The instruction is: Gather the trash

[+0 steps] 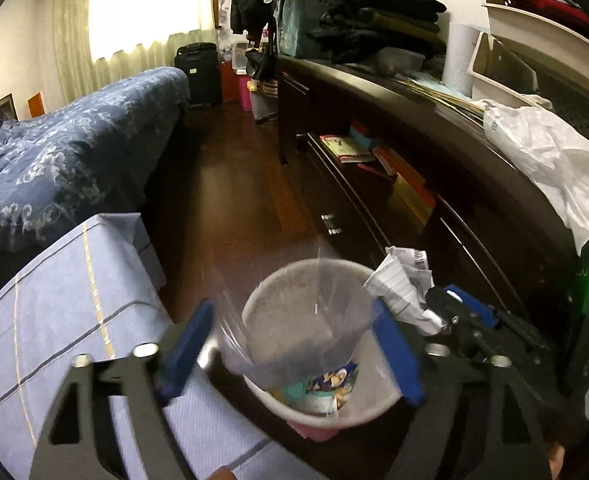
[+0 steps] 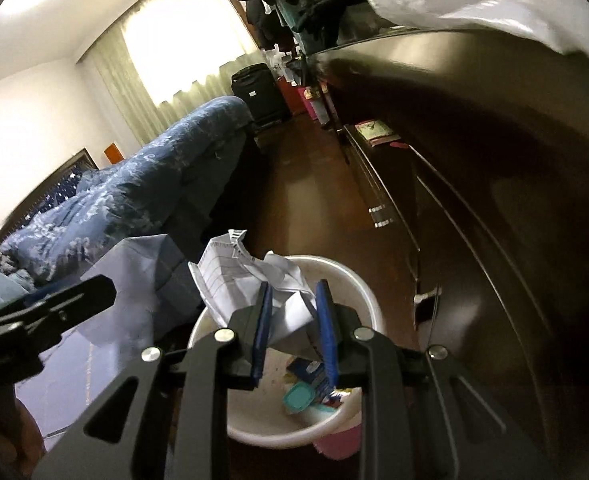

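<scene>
White bin [image 1: 334, 412] on floor, trash already inside. Right gripper [image 2: 294, 320] squeezes crumpled paper [image 2: 250, 276] above bin, ready for drop. Left gripper [image 1: 294, 348] wide apart, clear plastic bag [image 1: 294, 320] loose between fingers over bin.

The left wrist camera looks steeply down along its own fingers from close above the white bin [image 1: 318, 412], low in the frame, with the bed [image 1: 66, 152] at left and the dark dresser [image 1: 434, 140] at right. The right wrist camera, rolled to one side, faces the same bin [image 2: 358, 284] from just as near. Both share bin, bed [image 2: 142, 184], curtained window [image 1: 146, 8] and dresser [image 2: 494, 160].
</scene>
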Demonstrator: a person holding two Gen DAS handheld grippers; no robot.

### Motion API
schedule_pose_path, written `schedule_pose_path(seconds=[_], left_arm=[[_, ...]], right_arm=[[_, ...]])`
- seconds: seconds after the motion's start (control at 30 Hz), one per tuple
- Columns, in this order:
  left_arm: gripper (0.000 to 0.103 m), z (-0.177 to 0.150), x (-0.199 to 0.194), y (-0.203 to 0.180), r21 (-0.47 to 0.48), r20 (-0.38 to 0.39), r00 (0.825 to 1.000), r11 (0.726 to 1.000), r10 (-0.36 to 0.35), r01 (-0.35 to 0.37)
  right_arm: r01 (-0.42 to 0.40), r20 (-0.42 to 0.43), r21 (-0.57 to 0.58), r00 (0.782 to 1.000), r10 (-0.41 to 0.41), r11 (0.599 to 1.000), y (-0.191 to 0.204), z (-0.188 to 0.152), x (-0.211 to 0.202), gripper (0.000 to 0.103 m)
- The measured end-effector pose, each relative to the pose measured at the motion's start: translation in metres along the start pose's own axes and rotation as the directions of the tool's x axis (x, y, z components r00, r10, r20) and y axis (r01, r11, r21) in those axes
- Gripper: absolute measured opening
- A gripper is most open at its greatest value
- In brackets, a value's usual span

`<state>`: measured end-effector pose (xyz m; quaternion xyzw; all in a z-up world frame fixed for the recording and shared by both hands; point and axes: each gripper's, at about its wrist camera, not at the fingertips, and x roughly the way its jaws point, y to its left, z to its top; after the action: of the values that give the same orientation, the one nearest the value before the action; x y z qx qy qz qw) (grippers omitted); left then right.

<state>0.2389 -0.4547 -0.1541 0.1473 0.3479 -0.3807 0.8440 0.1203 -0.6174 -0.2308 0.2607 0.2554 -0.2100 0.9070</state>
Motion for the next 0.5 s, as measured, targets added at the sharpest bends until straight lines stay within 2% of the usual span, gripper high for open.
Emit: schedule_pose_path(seconds=[0.1, 0.17, 0.23, 0.33, 0.43, 0.5], left_arm=[[0.095, 0.004, 0.006, 0.001, -0.008, 0.001, 1.000, 1.000, -0.005, 0.005], [0.096, 0.006, 0.007, 0.005, -0.025, 0.002, 1.000, 1.000, -0.008, 0.008], [0.096, 0.007, 0.003, 0.008, -0.039, 0.012, 1.000, 0.999, -0.003, 0.004], [0.098, 0.008, -0.010, 0.017, -0.067, 0.039, 0.999, 0.998, 0.001, 0.001], [0.099, 0.007, -0.026, 0.027, -0.095, 0.064, 0.998, 0.995, 0.018, -0.012], [0.099, 0.004, -0.039, 0.034, -0.113, 0.073, 0.997, 0.993, 0.030, -0.022]], right_arm=[[0.054, 0.016, -0.065, 0.998, -0.053, 0.996, 0.010, 0.002, 0.009, 0.029], [0.083, 0.023, -0.094, 0.996, -0.081, 0.992, 0.016, 0.001, 0.013, 0.033], [0.088, 0.016, -0.116, 0.996, -0.086, 0.989, 0.020, 0.000, 0.018, 0.040], [0.080, 0.015, -0.128, 0.997, -0.079, 0.989, 0.025, -0.005, 0.016, 0.043], [0.091, 0.027, -0.143, 0.996, -0.088, 0.986, 0.029, -0.004, 0.013, 0.053], [0.088, 0.035, -0.150, 0.996, -0.083, 0.985, 0.032, -0.004, 0.008, 0.053]])
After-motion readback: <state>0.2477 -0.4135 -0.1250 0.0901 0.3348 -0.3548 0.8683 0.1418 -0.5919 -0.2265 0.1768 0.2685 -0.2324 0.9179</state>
